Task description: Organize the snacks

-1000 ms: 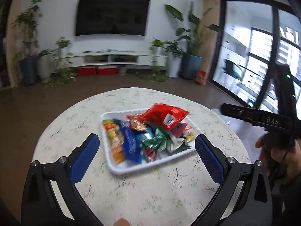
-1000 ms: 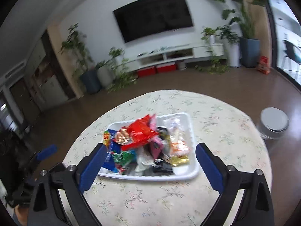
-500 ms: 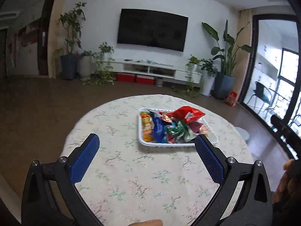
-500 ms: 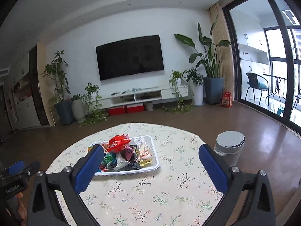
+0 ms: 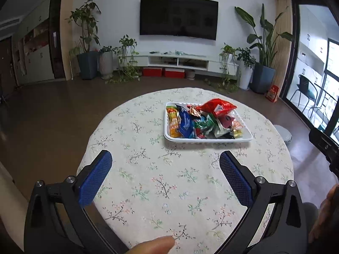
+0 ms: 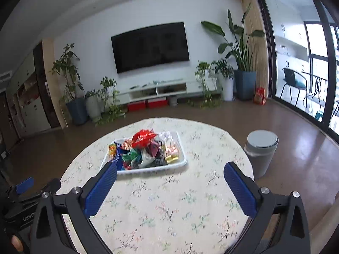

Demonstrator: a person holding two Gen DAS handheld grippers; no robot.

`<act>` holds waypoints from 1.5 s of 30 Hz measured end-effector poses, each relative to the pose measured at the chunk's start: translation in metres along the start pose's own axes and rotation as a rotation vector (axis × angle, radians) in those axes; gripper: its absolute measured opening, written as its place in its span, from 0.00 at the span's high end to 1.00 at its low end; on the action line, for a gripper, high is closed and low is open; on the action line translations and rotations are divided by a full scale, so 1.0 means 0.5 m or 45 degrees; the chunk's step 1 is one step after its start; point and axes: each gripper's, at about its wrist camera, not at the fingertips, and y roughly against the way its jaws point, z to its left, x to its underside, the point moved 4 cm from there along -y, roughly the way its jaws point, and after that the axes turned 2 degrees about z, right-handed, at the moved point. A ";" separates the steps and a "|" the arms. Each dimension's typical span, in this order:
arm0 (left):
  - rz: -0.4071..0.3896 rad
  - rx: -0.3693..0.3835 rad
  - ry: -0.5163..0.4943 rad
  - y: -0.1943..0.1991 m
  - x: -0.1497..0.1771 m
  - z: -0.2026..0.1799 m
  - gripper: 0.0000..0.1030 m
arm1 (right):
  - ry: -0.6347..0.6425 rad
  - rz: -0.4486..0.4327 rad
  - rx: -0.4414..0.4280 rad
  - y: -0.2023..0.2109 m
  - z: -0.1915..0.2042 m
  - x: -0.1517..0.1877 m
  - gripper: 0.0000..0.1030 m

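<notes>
A white tray [image 5: 208,140] [image 6: 152,169] sits on the round table's far half, piled with several snack packets. A red packet [image 5: 218,106] [image 6: 144,136] lies on top, and an orange one [image 5: 173,121] and a blue one [image 5: 186,122] lie at the tray's left end. My left gripper [image 5: 165,172] hangs open over the near part of the table, well short of the tray, with nothing between its blue pads. My right gripper [image 6: 169,182] is also open and holds nothing; its left pad [image 6: 101,187] overlaps the tray's near left corner in the picture.
The round table [image 5: 169,190] wears a floral cloth. A grey lidded bin [image 6: 261,151] stands on the floor to its right. Beyond are a wall TV [image 5: 178,18], a low white cabinet, potted plants and a glass door. A fingertip [image 5: 152,245] shows at the bottom.
Both grippers have pulled back from the tray and tilted up, so the tray looks smaller and farther and more of the room shows. Both stay open; the last half second shows little movement.
</notes>
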 end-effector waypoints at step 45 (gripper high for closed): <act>0.121 0.040 -0.057 0.004 0.035 -0.020 0.00 | 0.149 0.205 0.006 0.017 0.057 0.057 0.00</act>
